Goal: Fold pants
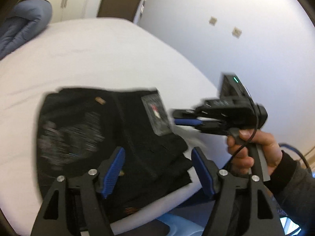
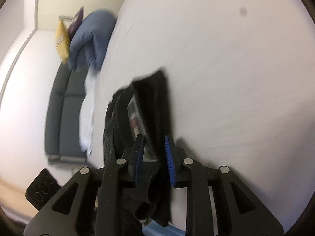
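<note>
Black pants (image 1: 102,137), soft and limp, lie bunched at the bed (image 1: 98,55) edge; we hold the left tool (image 1: 157,169) wide above them and the right tool (image 2: 154,161) part-open, best gripped at the waistband.

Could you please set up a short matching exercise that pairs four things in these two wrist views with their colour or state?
Things:
1. pants
2. bed sheet
3. duvet
4. left gripper

Descriptions:
A. blue-grey, bunched at the far end of the bed
B. black, lying in layers near the bed edge
C. open, fingers wide apart above the cloth
D. white, spread flat

Pairs: 1-B, 2-D, 3-A, 4-C
</note>
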`<state>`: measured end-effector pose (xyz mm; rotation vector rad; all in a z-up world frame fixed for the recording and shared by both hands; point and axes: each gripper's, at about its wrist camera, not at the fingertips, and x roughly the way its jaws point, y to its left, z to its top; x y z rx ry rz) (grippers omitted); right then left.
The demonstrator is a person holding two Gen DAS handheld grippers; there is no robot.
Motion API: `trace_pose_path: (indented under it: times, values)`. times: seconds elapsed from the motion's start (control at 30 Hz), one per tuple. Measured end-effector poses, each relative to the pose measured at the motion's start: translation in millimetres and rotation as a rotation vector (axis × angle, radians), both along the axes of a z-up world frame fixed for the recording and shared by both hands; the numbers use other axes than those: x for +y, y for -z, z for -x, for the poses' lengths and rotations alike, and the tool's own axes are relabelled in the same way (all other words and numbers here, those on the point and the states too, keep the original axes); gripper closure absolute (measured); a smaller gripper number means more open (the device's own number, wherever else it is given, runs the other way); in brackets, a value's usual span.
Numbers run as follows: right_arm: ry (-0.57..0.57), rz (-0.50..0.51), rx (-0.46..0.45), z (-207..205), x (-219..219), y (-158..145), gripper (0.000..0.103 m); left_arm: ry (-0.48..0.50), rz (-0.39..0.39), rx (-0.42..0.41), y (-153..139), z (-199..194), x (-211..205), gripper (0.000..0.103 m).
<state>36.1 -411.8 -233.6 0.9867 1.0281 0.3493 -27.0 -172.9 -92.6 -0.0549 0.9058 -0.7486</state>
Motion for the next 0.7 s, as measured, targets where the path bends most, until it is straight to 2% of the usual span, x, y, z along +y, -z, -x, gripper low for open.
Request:
trace_pose_path:
  times: [0.1, 0.2, 0.27, 0.33, 0.37, 0.4, 0.43, 0.5, 0.57, 0.63, 0.7]
  values:
    - [-0.030, -0.066, -0.092, 2, 6, -27, 0.080, -0.067, 0.000, -0.014, -7, -18, 30, 0.027]
    - [-0.178, -0.070, -0.138, -4, 46, -43, 0.080, -0.113, -0.001, 0.033, 6, -42, 46, 0.027]
    - [-0.261, -0.035, -0.115, -7, 73, -37, 0.080, -0.111, -0.019, 0.067, 21, -51, 43, 0.027]
    - [-0.309, 0.025, -0.028, -5, 90, -11, 0.080, -0.121, -0.053, 0.157, 48, -57, 42, 0.027]
    - [-0.317, 0.078, 0.027, -4, 93, 9, 0.087, -0.124, -0.057, 0.196, 64, -60, 42, 0.028]
    - [-0.312, 0.058, 0.019, -1, 92, 16, 0.087, -0.127, -0.040, 0.196, 71, -57, 45, 0.028]
    - [-0.276, -0.003, -0.017, 4, 85, 21, 0.089, -0.123, -0.029, 0.172, 69, -53, 47, 0.028]
    - [-0.231, -0.055, -0.018, 11, 72, 24, 0.089, -0.113, -0.024, 0.173, 60, -54, 49, 0.028]
    - [-0.223, -0.057, -0.030, 17, 66, 24, 0.089, -0.122, 0.011, 0.132, 43, -63, 57, 0.028]
    - [-0.222, -0.062, -0.031, 19, 65, 24, 0.089, -0.136, 0.006, 0.087, 31, -87, 59, 0.028]
    - [-0.215, -0.056, -0.023, 18, 68, 24, 0.089, -0.135, 0.011, 0.110, 30, -120, 55, 0.028]
